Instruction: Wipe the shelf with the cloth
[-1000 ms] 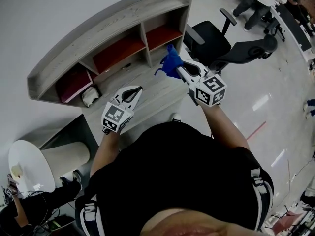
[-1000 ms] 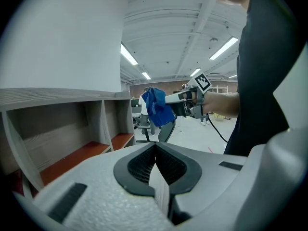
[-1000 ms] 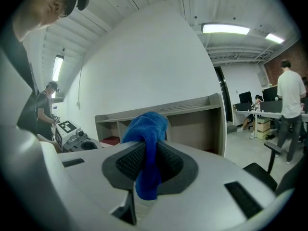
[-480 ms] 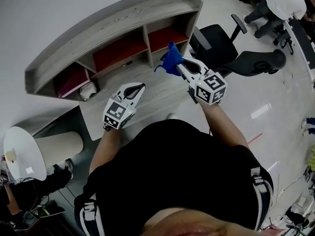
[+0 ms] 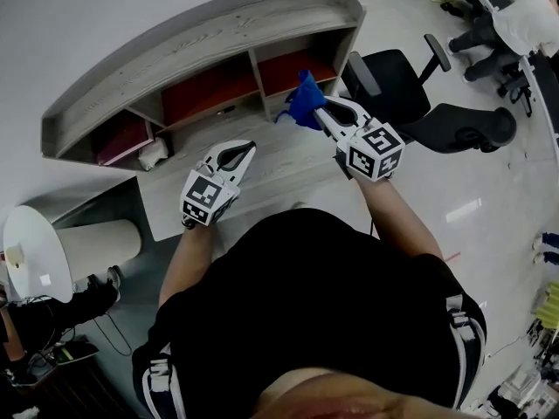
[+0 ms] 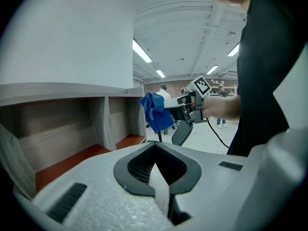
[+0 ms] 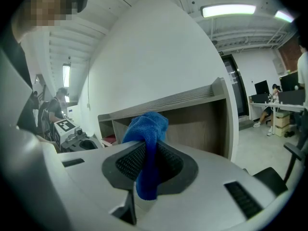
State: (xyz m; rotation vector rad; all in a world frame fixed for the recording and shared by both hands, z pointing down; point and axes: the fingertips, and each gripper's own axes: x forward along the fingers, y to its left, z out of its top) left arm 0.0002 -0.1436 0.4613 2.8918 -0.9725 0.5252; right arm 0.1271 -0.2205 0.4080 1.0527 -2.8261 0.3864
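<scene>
A grey wooden shelf [image 5: 201,37] with three red-floored compartments stands on a grey desk top [image 5: 279,160]. My right gripper [image 5: 321,112] is shut on a blue cloth [image 5: 301,101] and holds it in the air just in front of the rightmost compartment [image 5: 293,68]. In the right gripper view the cloth [image 7: 149,124] bunches up between the jaws, with the shelf [image 7: 192,112] behind it. My left gripper [image 5: 249,149] hovers over the desk, shut with nothing in it. From the left gripper view, the cloth [image 6: 155,110] hangs before the shelf [image 6: 72,124].
A crumpled white thing [image 5: 154,154] lies by the left compartment. Black office chairs [image 5: 393,81] stand right of the desk. A white round table [image 5: 35,264] sits low at the left. People stand in the background [image 6: 163,93].
The head view has shifted a little. My right gripper has carried the cloth slightly closer to the rightmost compartment. The left gripper has barely moved.
</scene>
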